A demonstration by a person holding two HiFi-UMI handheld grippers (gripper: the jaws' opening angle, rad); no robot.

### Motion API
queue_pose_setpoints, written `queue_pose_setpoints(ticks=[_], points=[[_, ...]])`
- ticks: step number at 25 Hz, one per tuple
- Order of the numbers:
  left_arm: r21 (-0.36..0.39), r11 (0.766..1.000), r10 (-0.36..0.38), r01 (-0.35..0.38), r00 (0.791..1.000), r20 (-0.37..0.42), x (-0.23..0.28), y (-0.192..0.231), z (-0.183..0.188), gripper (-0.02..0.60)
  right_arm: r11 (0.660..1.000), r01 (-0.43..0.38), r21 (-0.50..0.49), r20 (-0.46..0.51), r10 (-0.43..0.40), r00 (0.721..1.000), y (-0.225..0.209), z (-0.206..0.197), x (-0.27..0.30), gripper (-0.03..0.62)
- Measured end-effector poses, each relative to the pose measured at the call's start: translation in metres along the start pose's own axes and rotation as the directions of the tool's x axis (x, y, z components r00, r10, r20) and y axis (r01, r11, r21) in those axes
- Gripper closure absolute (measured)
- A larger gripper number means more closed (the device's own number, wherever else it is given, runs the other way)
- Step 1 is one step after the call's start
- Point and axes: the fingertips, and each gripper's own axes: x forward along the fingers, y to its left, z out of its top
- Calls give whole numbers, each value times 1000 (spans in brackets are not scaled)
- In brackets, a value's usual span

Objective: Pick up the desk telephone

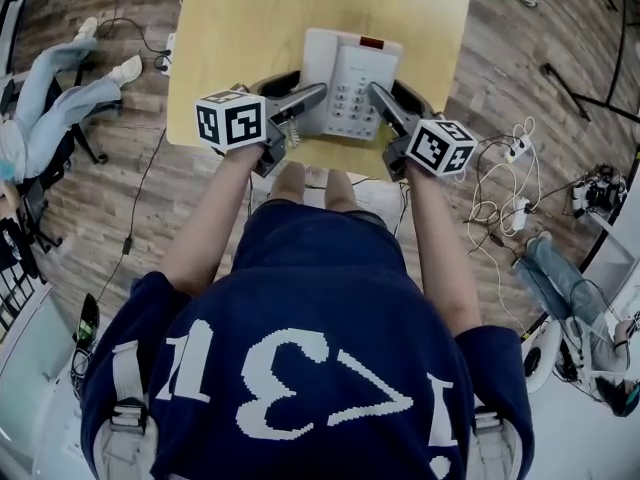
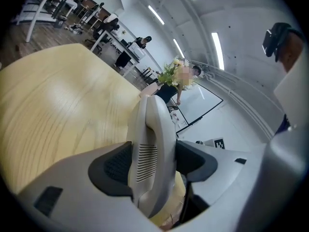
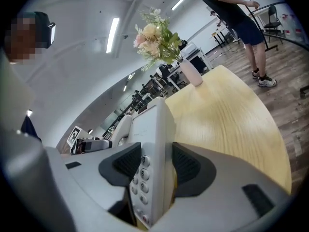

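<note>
A light grey desk telephone [image 1: 345, 78] with a keypad and a handset lies on the pale wooden table [image 1: 250, 28], near its front edge. My left gripper [image 1: 316, 93] is clamped on the phone's left side. In the left gripper view both dark pads press on the handset edge of the telephone [image 2: 152, 144], one on each face. My right gripper [image 1: 379, 94] holds the right side. In the right gripper view one pad sits on the keypad face of the telephone [image 3: 154, 139] and the other on its underside. Whether the phone has left the table I cannot tell.
A white vase of flowers [image 3: 192, 71] stands at the table's far end. Cables and a power strip [image 1: 510, 178] lie on the wooden floor to the right. A seated person [image 1: 50, 98] is at the left, and another person [image 3: 236, 13] stands beyond the table.
</note>
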Motion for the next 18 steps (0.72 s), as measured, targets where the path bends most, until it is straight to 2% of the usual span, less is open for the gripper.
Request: queue_pose_setpoints(ticks=[4,9,13,18], points=[[58,998,6,-11,996,86,-16,-24,26,285,997,-45,-56,64,49,997,25,30,-6,384],[174,985,-25,-3,988,154,-36,-64,63,287,981,-79,-177,143,105,984,61,78,-22,385],[274,962,-69,4,971,227,-52,-97,100,287,959,-92,-267,210,151,966,92,121,-36,387],[394,919,-122,-5,947,298,-75,-143,132,287,927,-103,-361,288,216,933,131,163,-59,388]])
